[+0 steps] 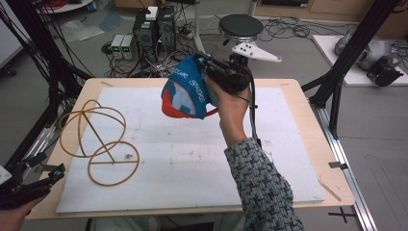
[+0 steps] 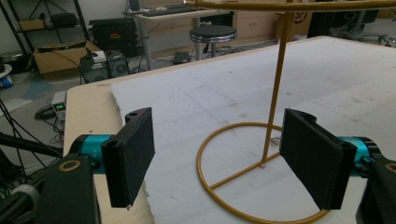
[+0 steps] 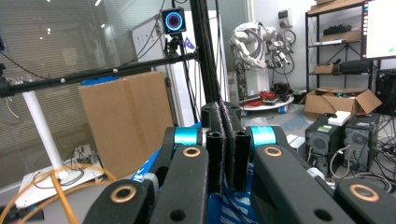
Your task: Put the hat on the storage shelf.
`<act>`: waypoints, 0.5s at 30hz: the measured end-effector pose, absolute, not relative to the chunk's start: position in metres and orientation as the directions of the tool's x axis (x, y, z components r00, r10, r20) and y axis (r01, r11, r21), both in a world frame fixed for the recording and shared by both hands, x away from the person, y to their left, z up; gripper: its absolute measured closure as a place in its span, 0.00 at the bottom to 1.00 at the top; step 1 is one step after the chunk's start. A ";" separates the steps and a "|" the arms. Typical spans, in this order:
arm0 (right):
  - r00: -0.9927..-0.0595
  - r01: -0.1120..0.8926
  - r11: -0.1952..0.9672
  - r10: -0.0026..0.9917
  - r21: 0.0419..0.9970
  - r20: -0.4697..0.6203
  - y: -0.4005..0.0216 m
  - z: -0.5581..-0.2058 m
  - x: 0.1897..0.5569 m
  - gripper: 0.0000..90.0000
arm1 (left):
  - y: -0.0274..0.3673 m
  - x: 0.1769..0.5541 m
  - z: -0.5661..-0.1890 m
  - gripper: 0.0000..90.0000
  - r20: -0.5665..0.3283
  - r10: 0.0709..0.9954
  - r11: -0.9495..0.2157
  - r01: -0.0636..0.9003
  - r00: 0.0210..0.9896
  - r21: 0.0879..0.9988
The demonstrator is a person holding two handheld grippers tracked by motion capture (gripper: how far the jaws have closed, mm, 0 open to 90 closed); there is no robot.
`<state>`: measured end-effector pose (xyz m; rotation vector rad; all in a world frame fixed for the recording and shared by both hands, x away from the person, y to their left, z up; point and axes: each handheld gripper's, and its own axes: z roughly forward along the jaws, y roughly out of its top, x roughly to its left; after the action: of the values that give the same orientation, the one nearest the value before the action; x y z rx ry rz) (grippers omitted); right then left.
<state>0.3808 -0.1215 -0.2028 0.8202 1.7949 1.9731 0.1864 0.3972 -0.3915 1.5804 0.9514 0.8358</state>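
Black jaws of the right hand-held gripper (image 3: 223,140) are squeezed tight on the edge of a blue and orange cap (image 1: 185,94), which hangs high above the bench (image 1: 288,159). Such a thin pinch could slip (then the cap drops). Left hand-held gripper (image 2: 219,158) waits wide open, holding nothing, with the yellow wire stand (image 1: 98,139) just ahead of it.

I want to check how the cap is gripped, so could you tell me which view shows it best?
The high view: the blue and orange cap hangs whole from the right gripper above the table. The right gripper view gives a blue sliver beneath its shut jaws. The left gripper view faces the yellow wire stand.
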 end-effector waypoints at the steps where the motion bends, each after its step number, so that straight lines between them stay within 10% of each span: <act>1: -0.771 0.125 -0.135 0.611 0.983 0.182 -0.120 -0.200 0.383 0.99 | 0.397 0.186 -0.391 0.30 0.043 0.898 -0.124 0.157 0.437 0.980; 15: -0.813 0.108 -0.168 0.552 0.980 0.184 -0.082 -0.175 0.416 0.99 | 0.406 0.178 -0.385 0.30 0.045 0.909 -0.109 0.131 0.414 0.985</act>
<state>0.4162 -0.0817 -0.1748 0.7551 1.7944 2.0555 0.1784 0.4063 -0.3852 1.5476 0.9549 0.8682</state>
